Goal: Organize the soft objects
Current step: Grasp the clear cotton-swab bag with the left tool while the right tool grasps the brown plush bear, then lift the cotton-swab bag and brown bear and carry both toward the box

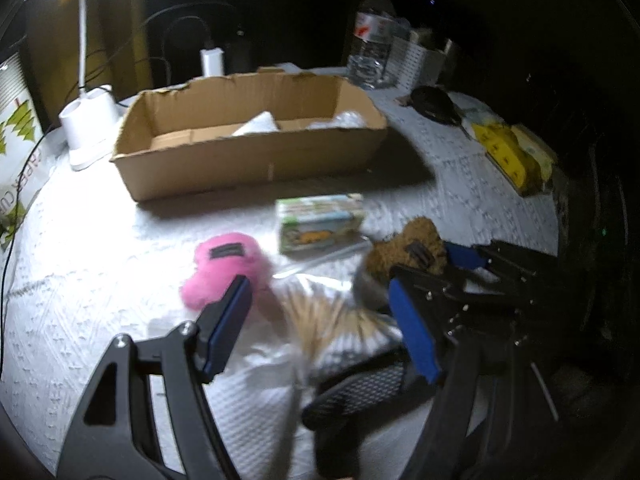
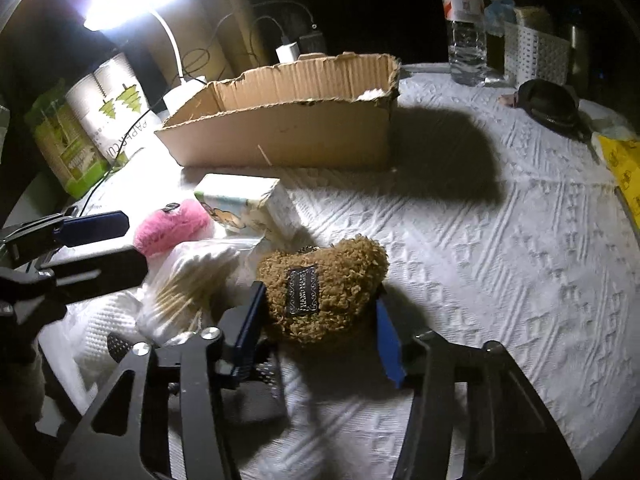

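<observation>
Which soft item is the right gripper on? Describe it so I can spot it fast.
Start at the torn cardboard box on the white tablecloth, then come toward the camera. The right gripper is shut on a brown fuzzy pouch; unlike the pink pouch to its left, it is curly tan plush.

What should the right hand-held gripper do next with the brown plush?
Probably lift it straight up. The right hand-held gripper has its pads against both sides of the brown plush, which looks squeezed but sits on the tablecloth. The cardboard box stands open behind, so a small lift would clear the cotton swabs alongside before carrying it there.
</observation>
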